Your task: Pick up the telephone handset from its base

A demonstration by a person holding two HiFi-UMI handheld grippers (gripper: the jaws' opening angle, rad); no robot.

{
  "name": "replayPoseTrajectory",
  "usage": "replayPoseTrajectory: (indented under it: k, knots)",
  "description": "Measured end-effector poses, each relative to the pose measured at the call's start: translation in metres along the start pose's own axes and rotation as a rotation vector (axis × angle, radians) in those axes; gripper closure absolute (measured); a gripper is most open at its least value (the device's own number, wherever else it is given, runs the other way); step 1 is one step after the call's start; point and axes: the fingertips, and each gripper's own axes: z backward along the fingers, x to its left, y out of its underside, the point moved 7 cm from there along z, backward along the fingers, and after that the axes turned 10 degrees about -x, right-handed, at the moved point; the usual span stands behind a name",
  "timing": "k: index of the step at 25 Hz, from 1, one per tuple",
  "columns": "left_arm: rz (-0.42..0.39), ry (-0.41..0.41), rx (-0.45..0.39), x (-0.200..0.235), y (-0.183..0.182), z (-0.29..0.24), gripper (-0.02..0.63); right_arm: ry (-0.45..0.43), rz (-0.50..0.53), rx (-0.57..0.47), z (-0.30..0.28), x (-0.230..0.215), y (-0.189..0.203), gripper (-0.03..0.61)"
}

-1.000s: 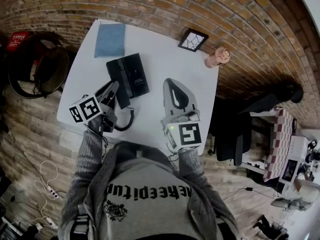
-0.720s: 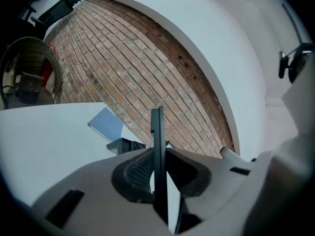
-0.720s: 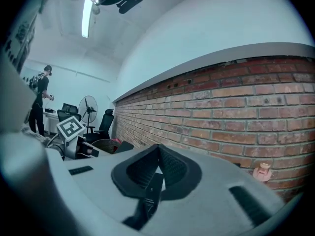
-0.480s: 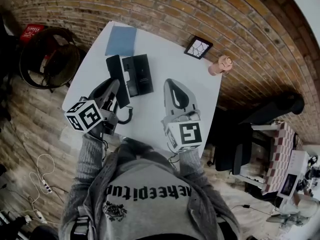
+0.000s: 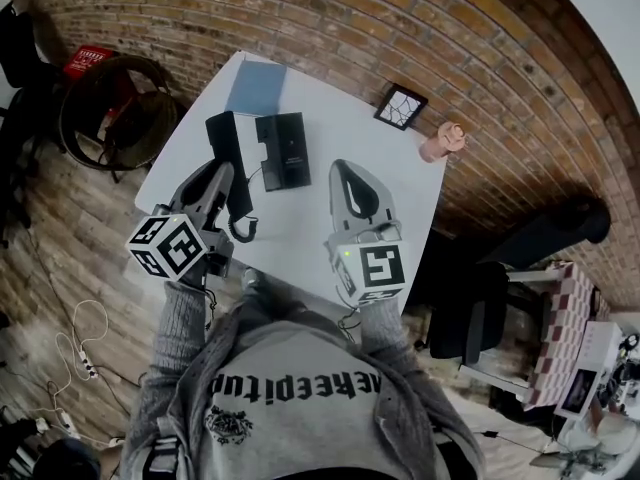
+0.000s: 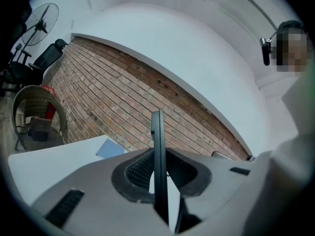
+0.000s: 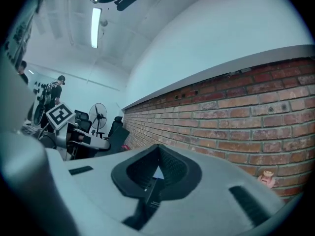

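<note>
Brick wall (image 5: 330, 18): it runs behind the far edge of the table and fills the top of the head view.
Table (image 5: 345, 128): white and rectangular; the person stands at its near edge.
Wicker chair (image 5: 112, 108): round, on the wooden floor, to the left of the table.
Office chair (image 5: 475, 303): black, to the right of the table and apart from it.
Left gripper (image 5: 222, 176): it reaches over the left part of the table, with its marker cube near the person. Its jaws pinch the handset; in the left gripper view the pads press on both flat sides.
Right gripper (image 5: 345, 173): it is over the middle of the table, to the right of the phone base and apart from it. Its jaws are pressed together at the tips and hold nothing.
Phone base (image 5: 284, 151): black and flat on the table, between the two grippers. Its cradle has no handset in it.
Handset (image 5: 220, 136): a black, long bar, off the base and just beside the base's left edge. In the left gripper view (image 6: 157, 132) it stands edge-on and upright between the jaws, rising past their tips.
Notebook (image 5: 255, 88): blue, flat on the table, behind the phone base.
Picture frame (image 5: 401, 106): small, with a dark rim, near the far right corner.
Figurine (image 5: 441, 143): pinkish, at the right edge of the table.
Cord (image 5: 240, 230): black and coiled, curling below the handset's near end.
</note>
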Motion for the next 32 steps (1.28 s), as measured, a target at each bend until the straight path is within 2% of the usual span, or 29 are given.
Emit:
replayPoseTrajectory:
  k: [9,19,32]
  knots:
    - [-0.085,-0.041,-0.093,-0.034,-0.018,0.035,0.543,-0.034,-0.009,-0.028,0.024,0.003,-0.017,0.575]
    - [-0.185,-0.044,-0.183,-0.076,-0.025,0.069,0.545,-0.056,-0.007,-0.069,0.056,0.004,-0.035,0.575]
    - [-0.272,-0.081,-0.288,-0.115,-0.029,0.102,0.545,-0.079,-0.005,-0.096,0.09,0.003,-0.045,0.575]
